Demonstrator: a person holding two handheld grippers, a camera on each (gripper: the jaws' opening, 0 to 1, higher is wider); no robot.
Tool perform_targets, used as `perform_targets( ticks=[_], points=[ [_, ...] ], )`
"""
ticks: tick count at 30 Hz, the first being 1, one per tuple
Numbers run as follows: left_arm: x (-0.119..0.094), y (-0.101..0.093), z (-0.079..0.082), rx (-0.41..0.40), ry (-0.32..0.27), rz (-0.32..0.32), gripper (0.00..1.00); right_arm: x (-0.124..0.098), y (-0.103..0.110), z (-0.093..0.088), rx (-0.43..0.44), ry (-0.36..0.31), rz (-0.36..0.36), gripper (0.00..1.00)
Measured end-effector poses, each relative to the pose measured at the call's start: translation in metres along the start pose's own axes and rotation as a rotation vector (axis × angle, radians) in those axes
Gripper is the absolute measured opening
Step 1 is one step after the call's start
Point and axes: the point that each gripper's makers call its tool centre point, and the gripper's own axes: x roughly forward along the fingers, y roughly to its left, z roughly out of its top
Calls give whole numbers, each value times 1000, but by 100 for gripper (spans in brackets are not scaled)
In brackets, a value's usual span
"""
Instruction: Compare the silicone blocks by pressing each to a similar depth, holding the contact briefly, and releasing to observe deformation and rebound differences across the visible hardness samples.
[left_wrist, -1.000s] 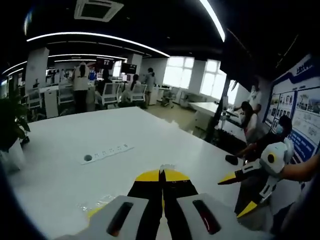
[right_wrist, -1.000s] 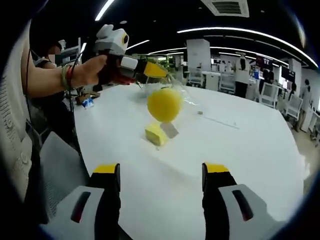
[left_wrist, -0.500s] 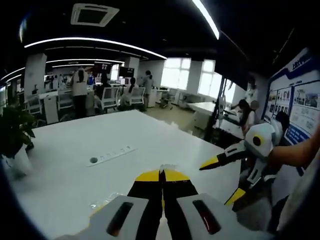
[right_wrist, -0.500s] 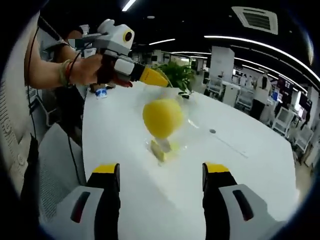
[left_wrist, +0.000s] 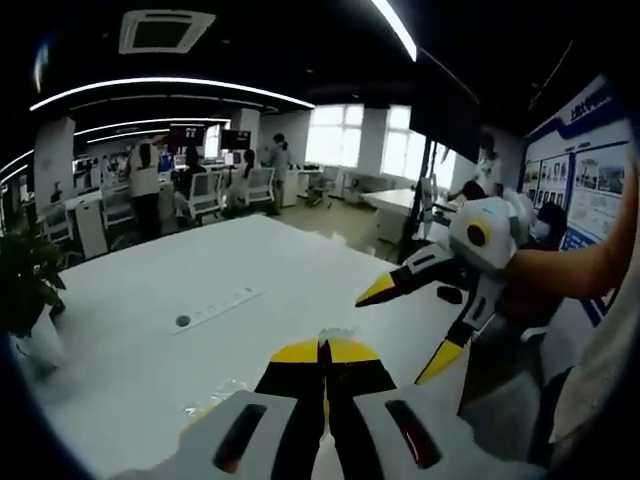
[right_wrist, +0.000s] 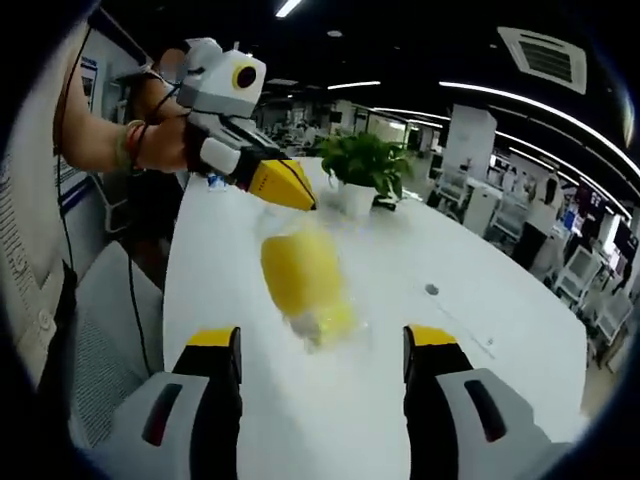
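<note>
In the right gripper view, my left gripper (right_wrist: 298, 194) comes in from the upper left, held by a hand, its yellow-tipped jaws shut on the top of a clear plastic bag. The bag (right_wrist: 305, 280) hangs below it, blurred, with yellow silicone blocks inside. Its lower end is close to the white table (right_wrist: 470, 300); I cannot tell whether it touches. My right gripper (right_wrist: 322, 340) stands open just in front of the bag. In the left gripper view, my left gripper (left_wrist: 322, 350) is shut, and the right gripper (left_wrist: 405, 330) is open at the right.
A potted plant (right_wrist: 365, 165) stands on the table behind the bag. A power strip (left_wrist: 215, 308) lies flat mid-table. A grey chair (right_wrist: 100, 340) sits at the table's near edge. People stand and sit at desks (left_wrist: 200, 190) far behind.
The left gripper has carried the bag of yellow blocks nearer to the right gripper, and the bag now swings and blurs. The right gripper has moved closer in the left gripper view.
</note>
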Motion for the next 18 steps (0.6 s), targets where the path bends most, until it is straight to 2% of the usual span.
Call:
perform_targets(
  ticks=[8,18],
  points=[
    [5,-6,-4,-1,16,-24,0,20,4,13,-55,6,73,59],
    [8,-7,-3,21,26,-39,0,44,8,14,-102,33,131,61]
  ],
)
